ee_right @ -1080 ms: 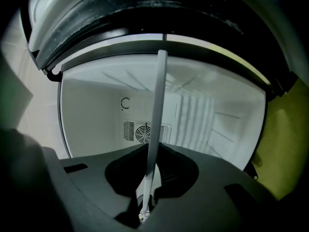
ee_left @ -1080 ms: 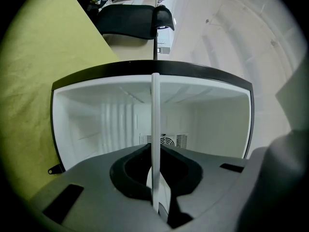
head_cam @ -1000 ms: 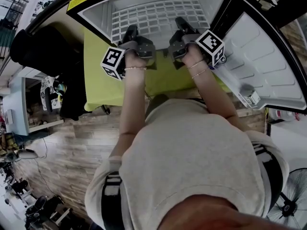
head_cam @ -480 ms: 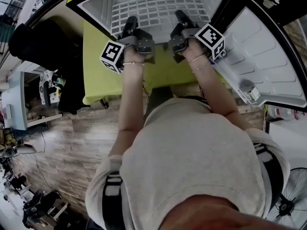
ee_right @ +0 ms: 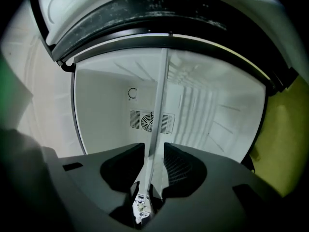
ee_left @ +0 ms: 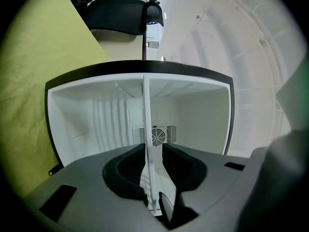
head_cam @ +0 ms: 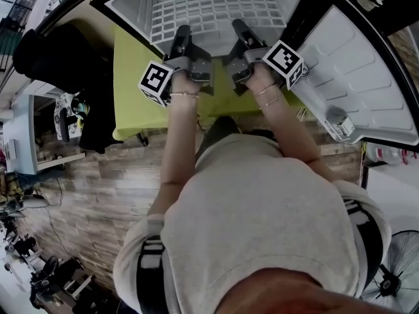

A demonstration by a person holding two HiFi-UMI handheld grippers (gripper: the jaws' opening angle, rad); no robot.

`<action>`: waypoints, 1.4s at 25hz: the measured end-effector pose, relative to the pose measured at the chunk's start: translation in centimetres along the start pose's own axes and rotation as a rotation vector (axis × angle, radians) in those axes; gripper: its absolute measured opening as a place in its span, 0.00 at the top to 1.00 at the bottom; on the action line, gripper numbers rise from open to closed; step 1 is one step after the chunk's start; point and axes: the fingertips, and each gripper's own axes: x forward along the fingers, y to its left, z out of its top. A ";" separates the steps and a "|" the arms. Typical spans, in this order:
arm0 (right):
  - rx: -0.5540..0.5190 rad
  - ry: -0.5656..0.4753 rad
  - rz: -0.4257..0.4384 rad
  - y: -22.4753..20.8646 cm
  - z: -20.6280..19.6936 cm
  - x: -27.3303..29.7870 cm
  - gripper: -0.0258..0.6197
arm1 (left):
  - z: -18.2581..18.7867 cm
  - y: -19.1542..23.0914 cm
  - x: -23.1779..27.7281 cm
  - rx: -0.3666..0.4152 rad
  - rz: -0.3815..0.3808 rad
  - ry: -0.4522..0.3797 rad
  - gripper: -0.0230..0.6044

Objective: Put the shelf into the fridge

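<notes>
There was one fridge (head_cam: pixel 131 12), with one open door (head_cam: pixel 366 77) and one white grid shelf (head_cam: pixel 209 12). Two grippers, the left gripper (head_cam: pixel 181 34) and the right gripper (head_cam: pixel 239 30), had their jaws opening, the shelf's edge between them. One yellow-green cloth (head_cam: pixel 131 103) and one floor fan (head_cam: pixel 393 280) showed.

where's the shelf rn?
Head view, top centre: the shelf sits inside the open fridge, its front edge between the opening jaws of left gripper and right gripper.

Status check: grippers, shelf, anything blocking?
Left gripper and right gripper: jaws opening, shelf edge between each pair. Shelf inside fridge. Nothing seen in the way.
</notes>
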 end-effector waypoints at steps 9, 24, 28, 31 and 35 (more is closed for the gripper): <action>0.017 -0.004 0.026 0.7 -0.4 -0.9 0.89 | 0.0 -0.2 -1.5 -0.010 0.004 -0.009 0.83; -0.020 0.001 0.011 0.0 -0.3 -0.5 0.91 | 0.1 1.1 -1.8 -0.042 0.029 -0.047 0.92; -0.026 -0.009 0.009 -0.1 0.0 0.1 0.91 | 0.2 1.1 -1.1 -0.034 0.031 -0.033 0.92; -0.035 -0.008 0.003 -0.1 0.3 0.5 0.91 | 0.3 1.1 -0.6 -0.036 0.033 -0.036 0.92; -0.048 -0.008 -0.008 -0.2 0.4 1.4 0.90 | 0.7 1.2 0.0 -0.040 0.030 -0.044 0.92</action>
